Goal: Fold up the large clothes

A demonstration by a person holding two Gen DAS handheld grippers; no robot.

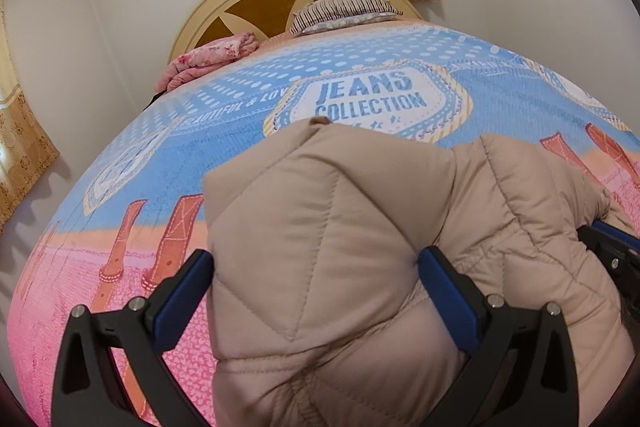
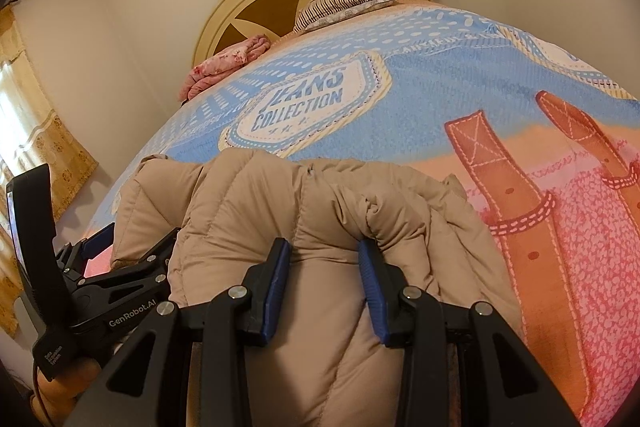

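While both the left gripper [image 1: 316, 291] and right gripper [image 2: 324, 287] clamp the bunched tan jacket [image 1: 340, 227] at six o'clock on the bed [image 1: 120, 155], folding looks barely begun.

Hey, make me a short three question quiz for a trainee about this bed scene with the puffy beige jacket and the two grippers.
1. True or false: the beige jacket lies on the bedspread.
2. Which gripper's jaws stand wider? A) left gripper B) right gripper
3. Fill in: the badge on the bedspread reads JEANS ____.

Key: 1 true. 2 A; the right pinches a narrower bunch of jacket. 3 COLLECTION.
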